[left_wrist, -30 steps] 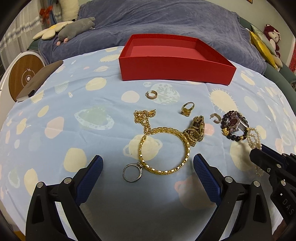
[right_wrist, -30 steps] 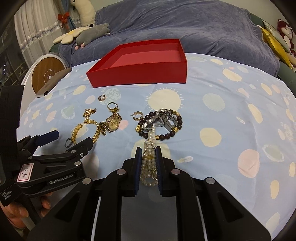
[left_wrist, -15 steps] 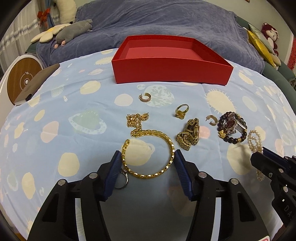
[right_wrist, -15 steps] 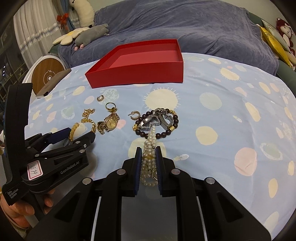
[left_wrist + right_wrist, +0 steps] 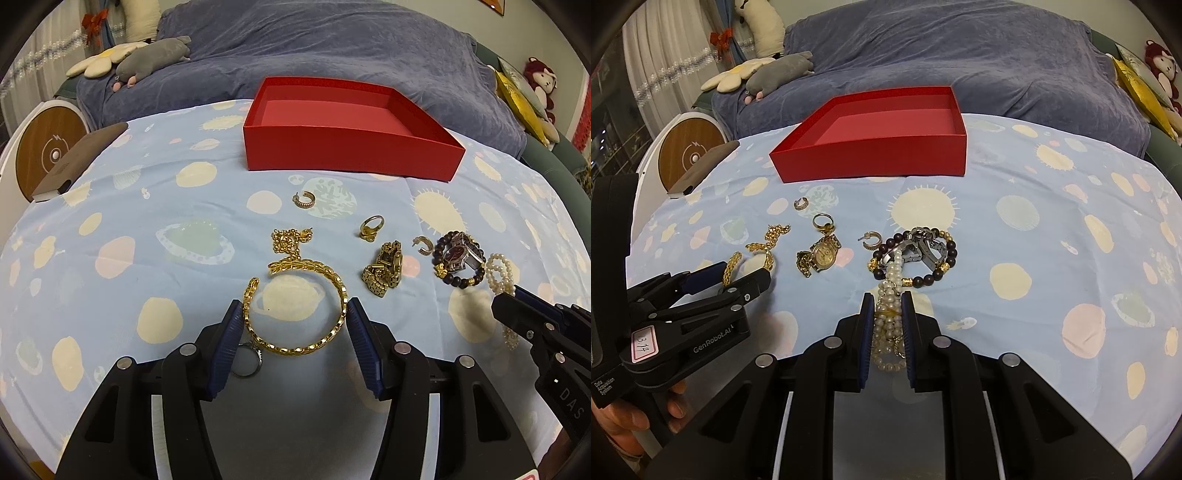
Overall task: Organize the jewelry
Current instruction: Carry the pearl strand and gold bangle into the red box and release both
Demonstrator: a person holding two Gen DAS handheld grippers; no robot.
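- Between my left claw [image 5: 295, 321]'s blue pads sits the gold bangle [image 5: 295, 306], near the front edge of the table; the pads are drawn in halfway and press on its two sides, so I hold it there on the cloth.
- Under the left pad a silver ring [image 5: 248, 362] lies on the tablecloth [image 5: 155, 221], touching the bangle.
- My right claw [image 5: 888, 325] is nearly closed, clamped on the pearl strand [image 5: 888, 295], whose far end lies over the dark bead bracelet [image 5: 912, 258] and the steel watch [image 5: 919, 249].
- Between the two claws lie a gold watch [image 5: 822, 254], a gold ring [image 5: 823, 222], a gold chain [image 5: 290, 238] and two hoop earrings [image 5: 304, 199].
- Toward the far edge of the table stands the red box [image 5: 351, 129], open, with only its red floor showing.
- My hand [image 5: 624, 424] grips the left claw's handle.
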